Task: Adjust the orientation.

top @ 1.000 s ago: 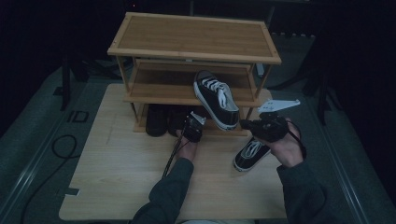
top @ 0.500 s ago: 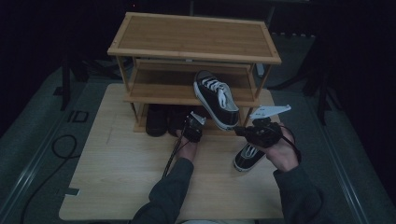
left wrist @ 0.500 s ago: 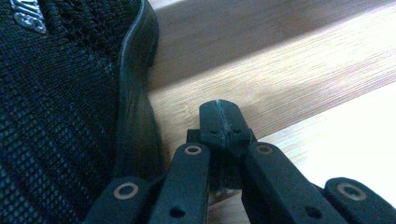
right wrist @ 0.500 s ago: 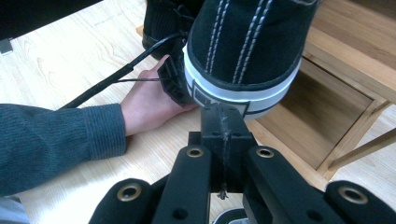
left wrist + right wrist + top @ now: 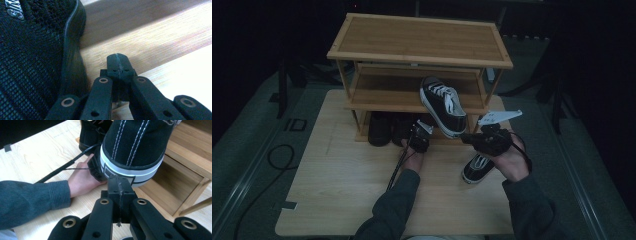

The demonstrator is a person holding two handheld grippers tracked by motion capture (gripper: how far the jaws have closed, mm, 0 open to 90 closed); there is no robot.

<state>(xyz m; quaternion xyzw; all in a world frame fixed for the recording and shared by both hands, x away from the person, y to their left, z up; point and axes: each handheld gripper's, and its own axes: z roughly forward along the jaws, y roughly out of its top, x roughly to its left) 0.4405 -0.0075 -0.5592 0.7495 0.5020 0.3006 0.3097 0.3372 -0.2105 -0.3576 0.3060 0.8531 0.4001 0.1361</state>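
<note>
Bamboo shoe rack (image 5: 419,37) stands at the 12 o'clock end of a pale wooden board (image 5: 337,195), three tiers. In the high view, a black canvas sneaker (image 5: 444,105) with white laces and white sole band sits on the middle shelf, tilted, heel hanging over the shelf's front edge toward 6 o'clock. Its mate, the second sneaker (image 5: 476,167), lies on the board at about 4 o'clock from the rack's centre, just under the right hand (image 5: 512,160).

Right gripper (image 5: 469,137): in the high view it sits just at 5 o'clock of the overhanging heel. In the right gripper view (image 5: 119,182) the two jaws are pressed together with nothing between them, tips right at the white heel band of the canvas sneaker (image 5: 136,147); whether they actually touch the rubber cannot be told. The left hand (image 5: 83,178) and a grey-green sleeve (image 5: 30,200) show at 9 o'clock in that view.

Left gripper (image 5: 418,136): in the high view it is at the rack's bottom tier, just at 3 o'clock of a pair of dark shoes (image 5: 387,130) stowed there. In the left gripper view (image 5: 117,62) the jaws are closed tight on each other, empty, resting low over the wood. A black mesh shoe (image 5: 32,55) with a glossy black sole edge lies close at 9 o'clock of the tips, beside them, not gripped.

Cable (image 5: 398,167) trails from the left gripper toward 6 o'clock along the forearm.
</note>
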